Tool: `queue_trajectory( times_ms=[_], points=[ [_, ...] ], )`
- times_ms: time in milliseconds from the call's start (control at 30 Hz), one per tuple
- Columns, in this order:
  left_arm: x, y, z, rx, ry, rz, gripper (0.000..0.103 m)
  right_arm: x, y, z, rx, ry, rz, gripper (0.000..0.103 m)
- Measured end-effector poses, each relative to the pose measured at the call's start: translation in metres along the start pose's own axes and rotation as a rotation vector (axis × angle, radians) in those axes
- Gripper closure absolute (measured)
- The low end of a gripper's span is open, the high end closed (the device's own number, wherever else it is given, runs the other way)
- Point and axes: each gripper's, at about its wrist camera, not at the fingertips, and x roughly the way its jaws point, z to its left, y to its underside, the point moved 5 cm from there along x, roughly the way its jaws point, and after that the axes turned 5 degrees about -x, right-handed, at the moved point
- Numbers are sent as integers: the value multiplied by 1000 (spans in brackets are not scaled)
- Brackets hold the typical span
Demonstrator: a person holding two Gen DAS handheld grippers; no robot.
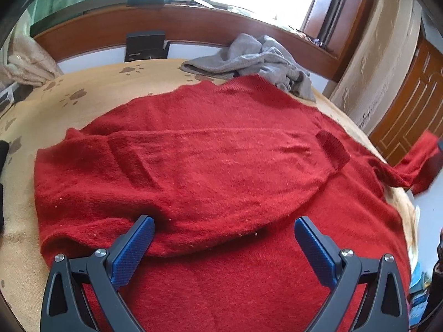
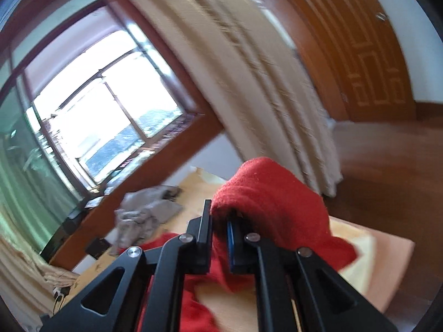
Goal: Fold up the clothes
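A red sweater (image 1: 210, 166) lies spread on the tan bed cover (image 1: 91, 88), with one sleeve folded flat across its body. My left gripper (image 1: 224, 229) hovers open just above the sweater's near part, nothing between its blue pads (image 1: 138, 246). The other red sleeve (image 1: 415, 163) is lifted off the bed at the far right edge of the left wrist view. In the right wrist view my right gripper (image 2: 220, 221) is shut on that red sleeve (image 2: 271, 202), which drapes over the fingers and hangs down toward the bed.
A crumpled grey garment (image 1: 254, 58) lies at the bed's far side, touching the sweater's top edge, and the grey garment (image 2: 146, 213) also shows in the right wrist view. A wooden window sill (image 1: 193, 19), a cream curtain (image 2: 249, 69) and a wooden door (image 2: 354, 41) surround the bed.
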Motion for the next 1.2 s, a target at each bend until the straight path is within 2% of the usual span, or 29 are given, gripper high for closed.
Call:
queue_trajectory(
  times_ms=[67, 200, 300, 333, 367, 400, 433, 500, 600, 700, 800, 867, 933, 967, 1100, 1200],
  points=[
    [-6, -4, 6, -24, -12, -27, 0, 7, -6, 41, -75, -65, -12, 94],
    [-18, -13, 19, -71, -35, -82, 0, 18, 10, 150, -338, -260, 22, 94],
    [-24, -18, 28, -106, -48, -109, 0, 29, 75, 247, -676, -465, 224, 89],
    [-24, -19, 30, -117, -50, -110, 0, 31, 102, 273, -790, -509, 296, 77],
    [-25, -19, 33, -129, -51, -110, 0, 30, 128, 288, -888, -522, 340, 51],
    [-25, -20, 36, -140, -53, -111, 0, 27, 152, 301, -978, -533, 376, 37],
    [-26, -20, 39, -151, -54, -111, 0, 23, 169, 307, -1041, -538, 381, 18],
    [-26, -21, 45, -174, -57, -112, 0, 14, 192, 311, -1125, -540, 381, 18],
    [-27, -23, 53, -207, -61, -113, 0, 10, 200, 299, -1116, -543, 424, 18],
    [-28, -22, 53, -208, -58, -112, 0, 21, 180, 274, -1026, -464, 424, 18],
    [-27, -21, 51, -200, -54, -109, 0, 40, 147, 236, -845, -365, 437, 18],
    [-25, -21, 51, -204, -59, -107, 0, 56, 124, 206, -649, -330, 473, 18],
    [-24, -21, 52, -209, -63, -104, 0, 71, 118, 192, -485, -370, 526, 20],
    [-23, -21, 53, -212, -65, -103, 0, 78, 117, 187, -411, -397, 552, 25],
    [-22, -20, 54, -214, -68, -100, 0, 93, 139, 204, -367, -495, 655, 41],
    [-22, -19, 54, -207, -65, -96, 0, 107, 163, 218, -409, -488, 729, 46]
  ],
)
